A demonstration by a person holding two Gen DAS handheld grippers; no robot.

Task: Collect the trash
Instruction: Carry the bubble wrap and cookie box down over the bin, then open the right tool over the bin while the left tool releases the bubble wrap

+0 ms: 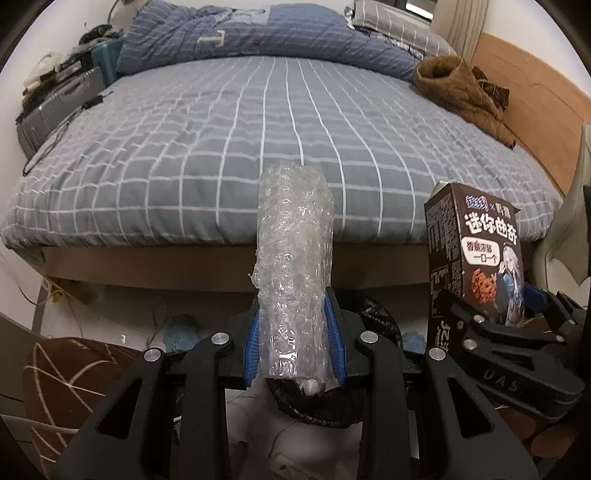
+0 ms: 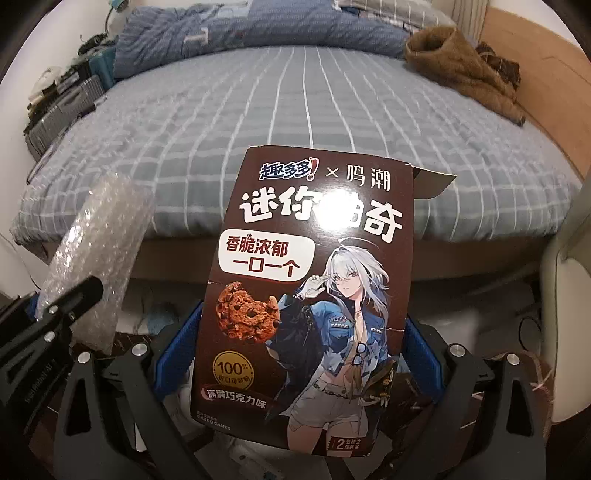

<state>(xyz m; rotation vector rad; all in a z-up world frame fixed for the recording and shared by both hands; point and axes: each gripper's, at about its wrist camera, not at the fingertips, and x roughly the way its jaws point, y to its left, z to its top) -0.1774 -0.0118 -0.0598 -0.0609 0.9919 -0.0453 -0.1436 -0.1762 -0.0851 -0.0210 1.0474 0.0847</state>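
Observation:
My left gripper is shut on a roll of clear bubble wrap, which stands upright between the blue pads in front of the bed. My right gripper is shut on a brown cookie box with an anime girl and a cookie printed on it; its top flap is open. The box also shows at the right of the left wrist view, held by the right gripper. The bubble wrap shows at the left of the right wrist view, with the left gripper's finger across it.
A bed with a grey checked sheet fills the view ahead, with a blue duvet at its head and brown clothing at its right. A suitcase and clutter stand left. A black bag opening lies below the left gripper.

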